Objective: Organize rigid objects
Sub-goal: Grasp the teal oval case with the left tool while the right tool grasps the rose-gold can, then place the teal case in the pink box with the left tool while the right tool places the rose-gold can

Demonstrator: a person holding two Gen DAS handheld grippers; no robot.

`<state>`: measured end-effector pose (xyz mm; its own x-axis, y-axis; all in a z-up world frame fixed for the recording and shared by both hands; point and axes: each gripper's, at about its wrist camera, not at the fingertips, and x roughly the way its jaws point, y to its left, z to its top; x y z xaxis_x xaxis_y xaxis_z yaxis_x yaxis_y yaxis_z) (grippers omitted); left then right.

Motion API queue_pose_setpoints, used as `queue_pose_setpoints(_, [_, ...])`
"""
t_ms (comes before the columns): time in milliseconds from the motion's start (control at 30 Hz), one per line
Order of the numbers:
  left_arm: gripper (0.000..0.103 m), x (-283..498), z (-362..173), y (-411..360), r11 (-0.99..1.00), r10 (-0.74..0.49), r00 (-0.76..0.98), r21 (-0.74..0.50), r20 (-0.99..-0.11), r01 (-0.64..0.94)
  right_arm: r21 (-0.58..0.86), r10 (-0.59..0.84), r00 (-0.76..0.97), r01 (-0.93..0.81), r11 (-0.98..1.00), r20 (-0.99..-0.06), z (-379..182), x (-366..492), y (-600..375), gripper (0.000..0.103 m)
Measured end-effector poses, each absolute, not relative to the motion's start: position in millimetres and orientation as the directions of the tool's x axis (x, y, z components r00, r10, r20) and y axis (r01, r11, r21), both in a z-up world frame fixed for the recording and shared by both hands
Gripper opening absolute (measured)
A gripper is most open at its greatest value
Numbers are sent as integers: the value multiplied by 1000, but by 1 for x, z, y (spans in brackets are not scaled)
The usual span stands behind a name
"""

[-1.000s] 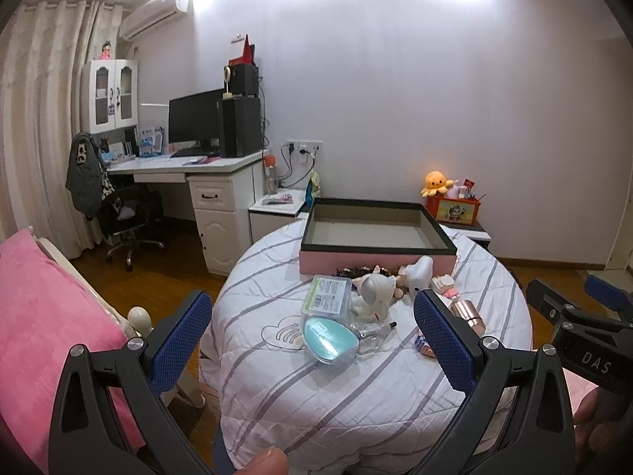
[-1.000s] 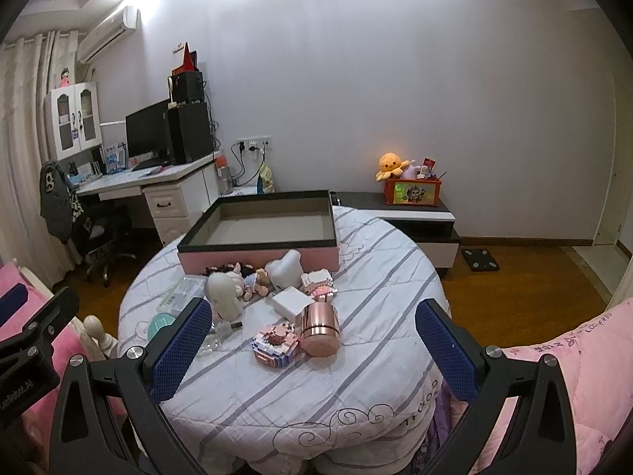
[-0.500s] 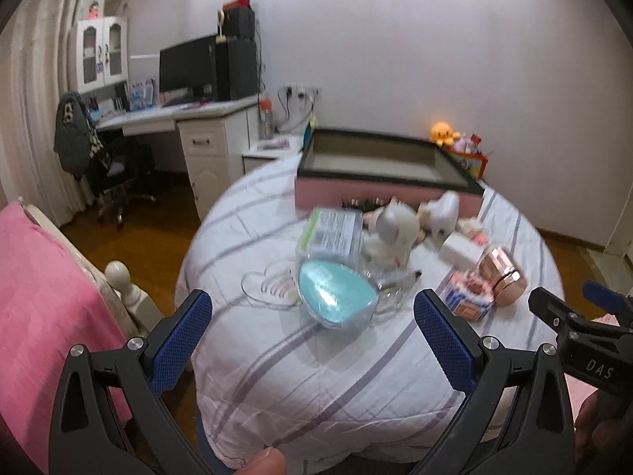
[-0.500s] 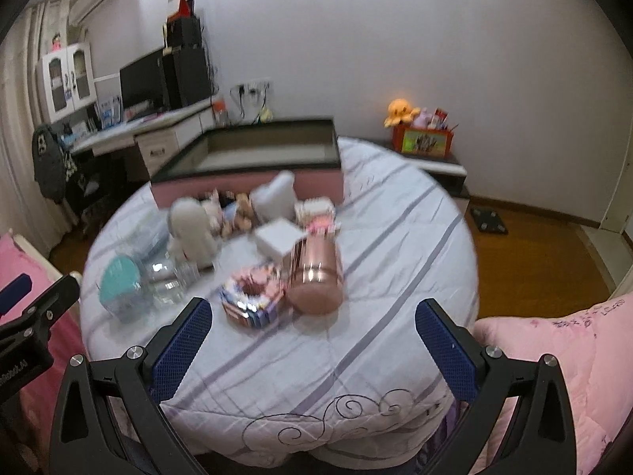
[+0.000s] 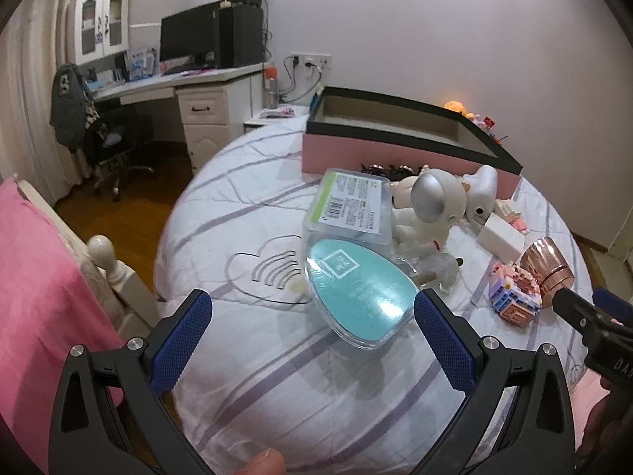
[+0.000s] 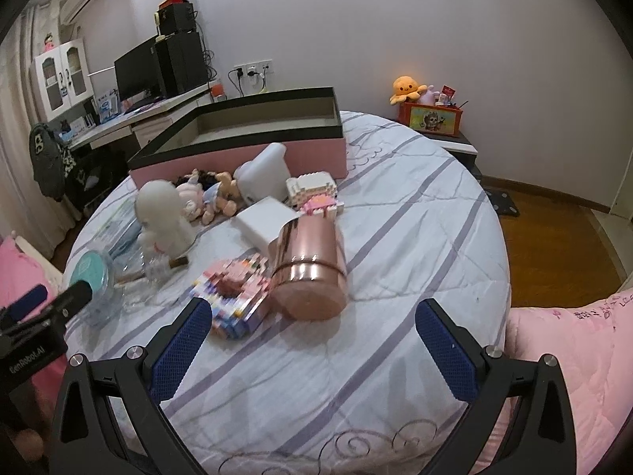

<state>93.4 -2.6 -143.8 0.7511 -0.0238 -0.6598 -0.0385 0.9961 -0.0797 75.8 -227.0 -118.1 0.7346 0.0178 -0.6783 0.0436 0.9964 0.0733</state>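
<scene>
A pink box with a black rim (image 5: 395, 150) (image 6: 237, 154) stands at the back of the round table. In front of it lie a teal egg-shaped clear case (image 5: 356, 301), a clear box with a green label (image 5: 350, 206), a white astronaut figure (image 5: 431, 206) (image 6: 162, 217), a rose-gold cup on its side (image 6: 308, 269) (image 5: 548, 269), a pastel brick model (image 6: 237, 297) (image 5: 514, 297) and a white block (image 6: 265, 225). My left gripper (image 5: 312, 340) stands open just short of the teal case. My right gripper (image 6: 312, 348) is open just before the cup, holding nothing.
The striped tablecloth (image 6: 415, 237) is bare on the right side. A pink bed edge (image 5: 35, 277) and a bedpost (image 5: 103, 249) stand left of the table, pink bedding (image 6: 561, 356) lies on the right. A desk with a monitor (image 5: 190, 39) is behind.
Both grippers have moved forward and down toward the table, so the objects loom larger. Both stay open and nothing has been picked up.
</scene>
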Motion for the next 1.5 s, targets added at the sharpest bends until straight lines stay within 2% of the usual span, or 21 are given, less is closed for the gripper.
queue_pose_setpoints(300, [103, 114, -159, -6, 995, -24, 722, -84, -691, -48, 84, 17, 722, 57, 995, -692, -124, 100, -237, 103])
queue_pose_setpoints(400, [99, 120, -166, -1, 993, -46, 710, -111, -702, -44, 102, 30, 715, 57, 993, -698, -130, 107, -241, 99])
queue_pose_setpoints(433, [94, 121, -167, 0, 993, -48, 708, -113, -705, -45, 107, 34, 711, 57, 993, -702, -132, 109, -243, 94])
queue_pose_setpoints(500, [85, 122, -166, 1, 994, -36, 713, -100, -700, -48, 127, 57, 712, 46, 991, -700, -135, 114, -245, 91])
queue_pose_setpoints(533, [77, 122, -166, 2, 994, -40, 714, -103, -699, -46, 133, 63, 712, 43, 990, -700, -136, 116, -246, 84])
queue_pose_setpoints(567, [74, 122, -165, 3, 993, -44, 714, -106, -698, -43, 139, 72, 712, 37, 990, -698, -137, 117, -246, 77])
queue_pose_setpoints(600, [74, 122, -165, 4, 993, -53, 714, -115, -698, -39, 147, 85, 713, 26, 989, -696, -137, 119, -246, 74])
queue_pose_setpoints(633, [74, 121, -165, 7, 991, -68, 716, -129, -695, -31, 155, 98, 711, 16, 988, -697, -137, 121, -247, 66])
queue_pose_setpoints(667, [74, 122, -165, 7, 991, -75, 717, -134, -693, -26, 161, 115, 703, 0, 987, -701, -138, 123, -247, 53])
queue_pose_setpoints(700, [74, 121, -164, 8, 990, -83, 718, -141, -691, -20, 164, 126, 695, -11, 986, -708, -139, 124, -245, 47])
queue_pose_setpoints(900, [74, 110, -161, 12, 987, -103, 722, -160, -684, -11, 183, 153, 699, -32, 983, -698, -138, 113, -241, 48])
queue_pose_setpoints(1200, [74, 100, -144, 8, 994, -70, 747, -112, -661, -7, 187, 165, 717, -49, 981, -677, -124, 103, -242, 48])
queue_pose_setpoints(1500, [74, 110, -100, 3, 995, -85, 789, -97, -608, 32, 172, 195, 746, -109, 979, -637, -90, 106, -233, 48])
